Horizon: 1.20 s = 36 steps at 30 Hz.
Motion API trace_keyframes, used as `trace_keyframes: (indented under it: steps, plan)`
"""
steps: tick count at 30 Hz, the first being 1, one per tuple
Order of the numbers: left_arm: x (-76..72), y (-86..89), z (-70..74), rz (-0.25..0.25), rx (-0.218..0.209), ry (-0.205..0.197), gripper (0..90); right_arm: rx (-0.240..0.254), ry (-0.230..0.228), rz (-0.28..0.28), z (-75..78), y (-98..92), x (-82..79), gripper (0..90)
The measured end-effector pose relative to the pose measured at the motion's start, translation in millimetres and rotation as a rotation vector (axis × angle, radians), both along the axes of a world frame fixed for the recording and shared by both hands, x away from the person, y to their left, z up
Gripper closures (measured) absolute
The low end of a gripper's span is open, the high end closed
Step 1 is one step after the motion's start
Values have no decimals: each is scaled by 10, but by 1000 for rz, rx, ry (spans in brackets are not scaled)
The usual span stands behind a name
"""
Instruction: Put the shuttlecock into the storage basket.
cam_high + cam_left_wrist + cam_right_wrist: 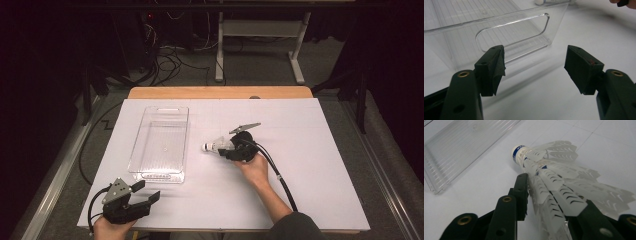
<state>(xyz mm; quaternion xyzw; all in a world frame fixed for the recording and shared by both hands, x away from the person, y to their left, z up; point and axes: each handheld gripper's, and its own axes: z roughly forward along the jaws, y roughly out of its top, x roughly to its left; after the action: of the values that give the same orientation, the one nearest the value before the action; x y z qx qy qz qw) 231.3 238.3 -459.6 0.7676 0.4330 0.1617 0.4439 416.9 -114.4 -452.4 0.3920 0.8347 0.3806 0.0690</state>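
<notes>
Right gripper [549, 195] has our white feathered shuttlecock [554, 175] between its jaws, clamped on the skirt. We squeeze lightly, lift, carry to the clear plastic bin [160, 145] beyond its tip. Left gripper [535, 67] wide, empty.

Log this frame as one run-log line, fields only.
right gripper: shut on shuttlecock skirt, on table | left gripper: open, idle near clear bin | bin: nothing inside

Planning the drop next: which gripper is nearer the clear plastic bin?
Left. The left gripper sits open just off the clear plastic bin's near end; the right gripper is off to its side, clamped on a shuttlecock.
</notes>
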Motion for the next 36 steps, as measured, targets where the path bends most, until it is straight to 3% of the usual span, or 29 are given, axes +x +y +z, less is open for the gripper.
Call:
trace_keyframes:
  steps: [13, 22, 36]
  plan:
    - [3, 7, -1, 2, -2, 1, 333, 16, 21, 14, 14, -22, 0, 812]
    - [0, 7, 1, 4, -5, -1, 333, 23, 13, 15, 52, -46, -12, 867]
    - [0, 15, 2, 5, -7, -1, 333, 24, 6, 16, 89, -71, -14, 884]
